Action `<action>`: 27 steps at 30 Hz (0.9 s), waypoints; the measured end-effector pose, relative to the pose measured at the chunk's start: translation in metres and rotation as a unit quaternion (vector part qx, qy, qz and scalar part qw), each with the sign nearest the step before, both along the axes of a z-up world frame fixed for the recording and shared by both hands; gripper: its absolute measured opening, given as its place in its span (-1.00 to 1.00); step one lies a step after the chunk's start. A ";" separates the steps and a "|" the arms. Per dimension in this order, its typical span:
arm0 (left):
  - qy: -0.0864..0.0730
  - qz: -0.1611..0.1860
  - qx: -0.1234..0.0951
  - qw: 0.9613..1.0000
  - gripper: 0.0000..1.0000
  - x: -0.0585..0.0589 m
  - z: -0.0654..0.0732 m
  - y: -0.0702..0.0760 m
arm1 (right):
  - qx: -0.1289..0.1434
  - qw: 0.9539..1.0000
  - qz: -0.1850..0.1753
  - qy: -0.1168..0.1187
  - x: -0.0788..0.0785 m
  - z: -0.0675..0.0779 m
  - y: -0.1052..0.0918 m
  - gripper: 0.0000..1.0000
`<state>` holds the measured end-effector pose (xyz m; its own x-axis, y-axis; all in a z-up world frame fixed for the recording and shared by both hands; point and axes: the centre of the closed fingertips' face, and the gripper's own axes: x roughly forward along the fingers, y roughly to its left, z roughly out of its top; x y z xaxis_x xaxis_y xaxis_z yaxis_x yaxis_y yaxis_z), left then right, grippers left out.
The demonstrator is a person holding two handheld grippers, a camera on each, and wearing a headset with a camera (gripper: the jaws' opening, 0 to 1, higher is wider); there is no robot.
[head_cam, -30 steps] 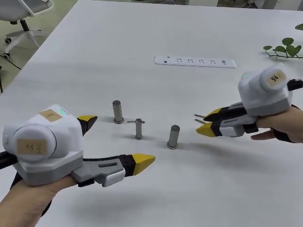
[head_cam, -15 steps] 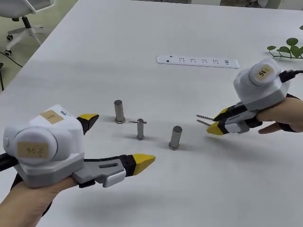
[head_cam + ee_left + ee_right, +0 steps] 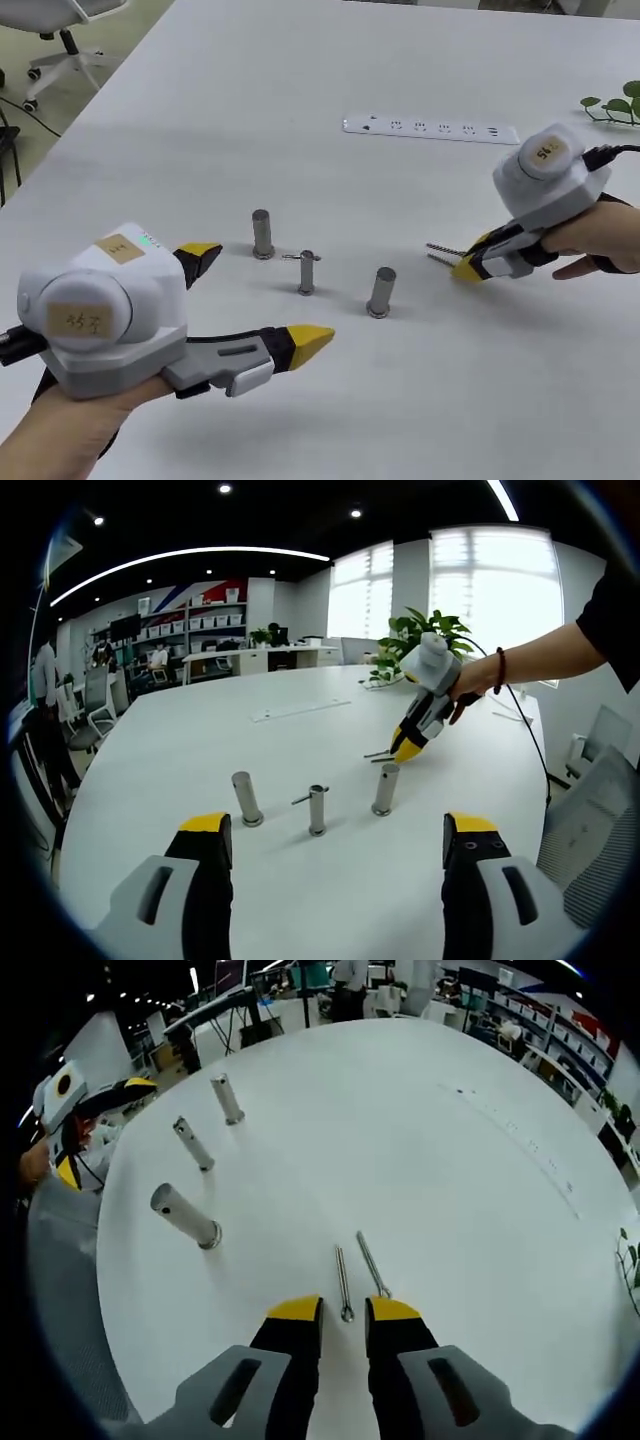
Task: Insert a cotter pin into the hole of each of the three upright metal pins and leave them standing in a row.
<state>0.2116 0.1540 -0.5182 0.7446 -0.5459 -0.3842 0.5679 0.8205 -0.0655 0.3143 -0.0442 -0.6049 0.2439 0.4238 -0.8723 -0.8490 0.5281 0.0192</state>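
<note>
head view with both gripper views; white tabletop (image 3: 300, 90). three upright metal pins stand in a slanting row near the centre, each apart from the next: left pin (image 3: 262, 233), middle pin (image 3: 307, 273), right pin (image 3: 381, 291). the middle pin carries a fitted cotter pin (image 3: 296, 257) crosswise through its top; the tops of the other two look bare. the left tongs (image 3: 258, 295), held in a hand at the near left corner, stand wide apart with nothing between them. in the left gripper view the whole row lies ahead, between the two yellow tips. the right tongs (image 3: 470, 266) sit to the right of the right pin, near it but not touching. their tips are almost together, and two loose cotter pins (image 3: 441, 253) project from them toward the row. in the right gripper view the eye of one loose pin sits in the narrow gap between the tips. the second lies against one tip, and whether it is truly clamped is hard to tell. a white power strip (image 3: 430, 128) lies well behind the row; plant leaves (image 3: 615, 105) show at the far right edge.
</note>
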 end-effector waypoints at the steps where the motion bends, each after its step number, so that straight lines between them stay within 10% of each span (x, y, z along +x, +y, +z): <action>1: 0.000 0.000 0.000 1.000 0.70 0.000 0.000 0.000 | -0.002 1.000 0.001 -0.001 0.000 0.000 0.000 -0.79; 27: 0.007 -0.011 0.004 1.000 0.59 -0.003 -0.005 0.001 | -0.073 0.994 0.077 -0.019 0.003 -0.006 -0.004 -1.00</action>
<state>0.2086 0.1547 -0.5233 0.7276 -0.5584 -0.3984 0.5844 0.8087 -0.0662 0.3169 -0.0484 -0.6109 0.2206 0.3285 -0.9184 -0.9185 0.3867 -0.0823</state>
